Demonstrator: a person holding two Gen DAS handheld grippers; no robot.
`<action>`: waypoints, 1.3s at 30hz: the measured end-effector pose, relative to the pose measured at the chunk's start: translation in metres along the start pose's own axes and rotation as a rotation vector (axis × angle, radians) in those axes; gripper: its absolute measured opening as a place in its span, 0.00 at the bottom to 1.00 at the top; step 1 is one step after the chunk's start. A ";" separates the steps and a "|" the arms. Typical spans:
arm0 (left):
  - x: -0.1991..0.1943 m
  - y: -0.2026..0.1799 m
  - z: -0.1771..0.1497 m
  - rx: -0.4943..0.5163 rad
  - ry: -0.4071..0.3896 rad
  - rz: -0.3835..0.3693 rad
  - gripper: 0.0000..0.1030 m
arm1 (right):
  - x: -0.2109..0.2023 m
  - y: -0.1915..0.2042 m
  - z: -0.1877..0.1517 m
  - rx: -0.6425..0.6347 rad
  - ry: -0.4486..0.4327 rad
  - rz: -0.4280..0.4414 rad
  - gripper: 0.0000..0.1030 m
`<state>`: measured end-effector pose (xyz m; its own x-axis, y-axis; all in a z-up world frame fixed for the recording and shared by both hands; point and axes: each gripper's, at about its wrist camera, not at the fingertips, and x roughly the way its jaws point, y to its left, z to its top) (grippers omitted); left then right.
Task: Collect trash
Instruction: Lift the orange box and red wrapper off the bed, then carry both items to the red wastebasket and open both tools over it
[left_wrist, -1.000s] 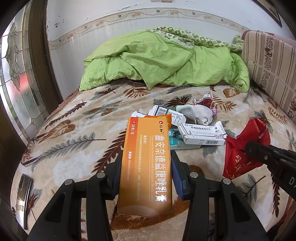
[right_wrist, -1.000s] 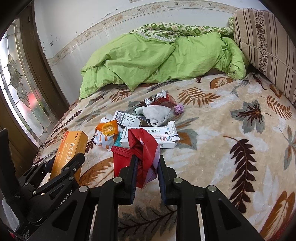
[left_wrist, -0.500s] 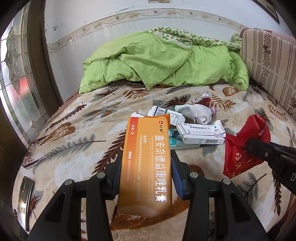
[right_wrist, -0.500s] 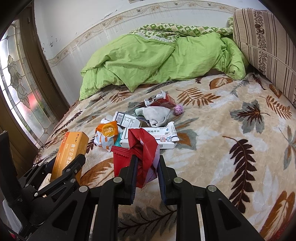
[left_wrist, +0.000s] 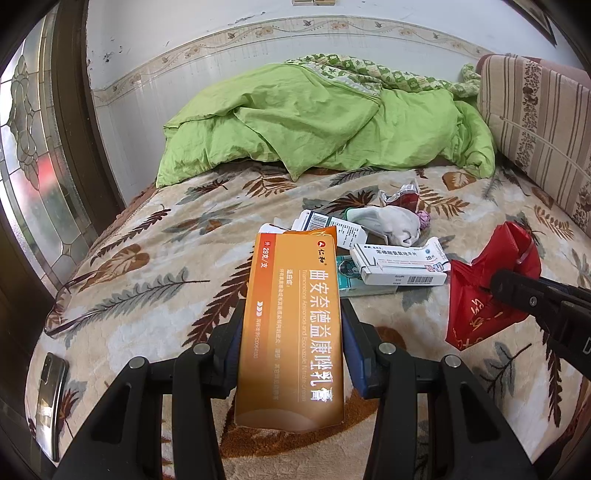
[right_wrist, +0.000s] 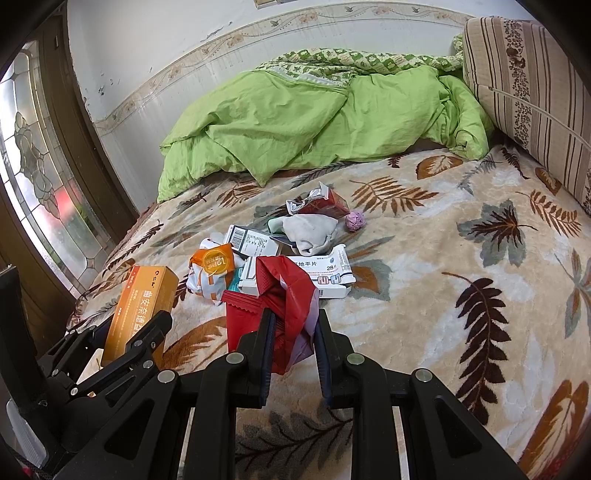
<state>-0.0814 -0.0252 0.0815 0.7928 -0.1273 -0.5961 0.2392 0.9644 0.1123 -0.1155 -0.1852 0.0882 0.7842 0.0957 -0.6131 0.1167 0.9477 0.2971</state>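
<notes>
**Inspector:** Briefly, what has changed over the last second?

**Operator:** Practically nothing. I compared both wrist views against the earlier ones: neither hand has moved, and the litter lies as it did. My left gripper stays clamped, jaws part-way apart, on the long orange cardboard medicine box, held clear above the leaf-patterned plush blanket. My right gripper stays nearly closed, pinching the crumpled red plastic bag.

**Inspector:** And the remaining trash?

**Operator:** Still heaped mid-bed: a white flat medicine carton, a grey-white wadded cloth, an orange-and-white crumpled wrapper.

**Inspector:** Meaning?

**Operator:** I judge this a pause: box in hand, not yet bagged.
</notes>
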 end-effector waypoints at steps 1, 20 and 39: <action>0.000 0.000 0.000 0.001 0.000 -0.001 0.44 | 0.000 0.000 0.001 0.000 -0.002 -0.001 0.21; -0.004 -0.002 0.001 0.008 -0.005 -0.011 0.44 | -0.012 0.002 0.001 -0.001 -0.040 -0.009 0.21; -0.053 -0.048 -0.013 0.073 0.017 -0.128 0.44 | -0.094 -0.029 -0.034 0.052 -0.063 -0.017 0.21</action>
<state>-0.1425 -0.0613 0.0975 0.7434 -0.2436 -0.6229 0.3784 0.9211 0.0914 -0.2134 -0.2114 0.1119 0.8185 0.0583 -0.5715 0.1607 0.9318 0.3253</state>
